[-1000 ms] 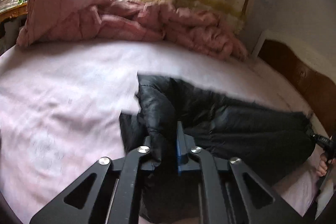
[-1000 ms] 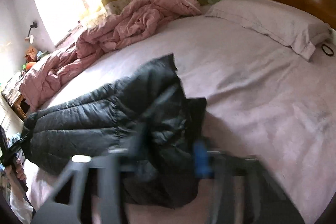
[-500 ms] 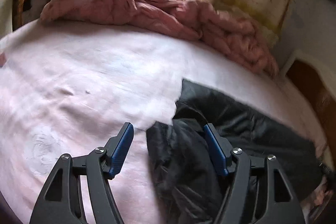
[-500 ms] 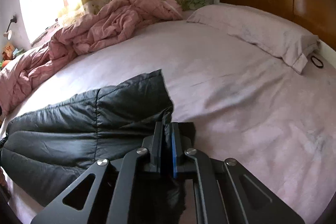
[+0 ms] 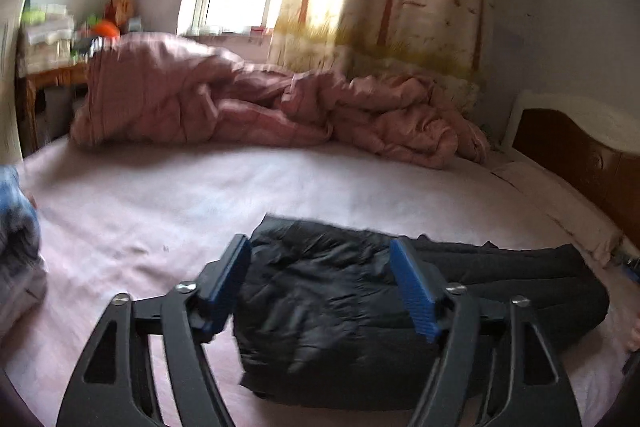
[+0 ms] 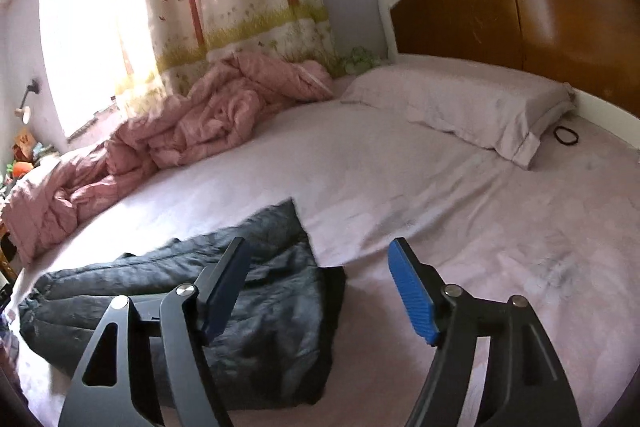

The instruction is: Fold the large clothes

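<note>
Both the left gripper (image 5: 320, 259) and right gripper (image 6: 318, 259), jaws just opened and released, hang above the black padded jacket (image 5: 360, 311) apparently folded on the bed (image 6: 400, 187) beneath them; regrasp an outer edge squarely before the next fold.

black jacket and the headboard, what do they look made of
Black jacket: looks like thin synthetic shell over padding, going by the quilted puffy sections and faint sheen. Headboard: seemingly varnished brown wood panels in a white painted frame, glossy with light reflections.
</note>
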{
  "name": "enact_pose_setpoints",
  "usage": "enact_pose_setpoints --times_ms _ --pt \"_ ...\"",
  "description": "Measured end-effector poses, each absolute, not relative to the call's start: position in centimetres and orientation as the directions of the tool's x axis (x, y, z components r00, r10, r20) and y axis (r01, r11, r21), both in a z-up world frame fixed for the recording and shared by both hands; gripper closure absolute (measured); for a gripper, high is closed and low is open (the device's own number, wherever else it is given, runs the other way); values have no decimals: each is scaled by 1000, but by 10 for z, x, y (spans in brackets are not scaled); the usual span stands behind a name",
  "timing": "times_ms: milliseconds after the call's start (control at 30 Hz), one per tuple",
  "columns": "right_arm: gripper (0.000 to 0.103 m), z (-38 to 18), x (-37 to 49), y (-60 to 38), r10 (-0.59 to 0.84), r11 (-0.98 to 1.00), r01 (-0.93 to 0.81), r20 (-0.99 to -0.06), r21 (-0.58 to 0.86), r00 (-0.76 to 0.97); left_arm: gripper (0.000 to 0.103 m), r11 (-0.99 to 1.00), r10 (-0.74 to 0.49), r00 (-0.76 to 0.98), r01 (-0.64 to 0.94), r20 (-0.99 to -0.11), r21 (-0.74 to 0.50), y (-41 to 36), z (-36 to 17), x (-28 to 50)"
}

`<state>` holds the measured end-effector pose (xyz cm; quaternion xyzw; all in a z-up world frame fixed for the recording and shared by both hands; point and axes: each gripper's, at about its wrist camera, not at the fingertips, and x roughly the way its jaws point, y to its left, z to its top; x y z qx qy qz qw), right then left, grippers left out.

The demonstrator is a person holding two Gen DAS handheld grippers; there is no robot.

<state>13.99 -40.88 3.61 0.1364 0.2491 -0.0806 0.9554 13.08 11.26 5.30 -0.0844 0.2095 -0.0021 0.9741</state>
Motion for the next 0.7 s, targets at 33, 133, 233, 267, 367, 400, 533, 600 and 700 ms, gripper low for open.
enact_pose_setpoints --times_ms 33,133,233,267,367,400,533,600,700 --pt "28 41 136 -403 -76 953 206 -483 221 872 16 988 -44 920 -18 -389 -155 106 57 126" --pt "24 54 124 -384 -85 969 177 -437 174 896 2 990 -35 941 -14 -337 -141 92 68 114" --pt "16 67 114 -365 -81 981 145 -398 131 914 0 991 -30 955 -9 -296 -130 79 76 106" --pt "16 71 110 -358 -73 984 129 -389 121 918 0 992 -27 958 -9 -284 -124 74 78 105" --pt "14 77 102 -342 -58 992 96 -379 83 924 0 999 1 969 -14 -248 -50 51 80 100" --pt "13 78 99 -338 -56 993 90 -375 73 925 0 1000 5 972 -7 -236 -5 43 81 99" --pt "0 79 94 -322 -113 992 127 -367 13 923 0 996 12 978 7 -210 88 15 81 90" --pt "0 77 94 -318 -109 993 116 -365 -1 924 0 997 -30 975 43 -222 57 10 84 87" --pt "0 75 94 -313 -88 996 90 -378 -14 922 0 997 -70 971 72 -228 1 5 88 84"
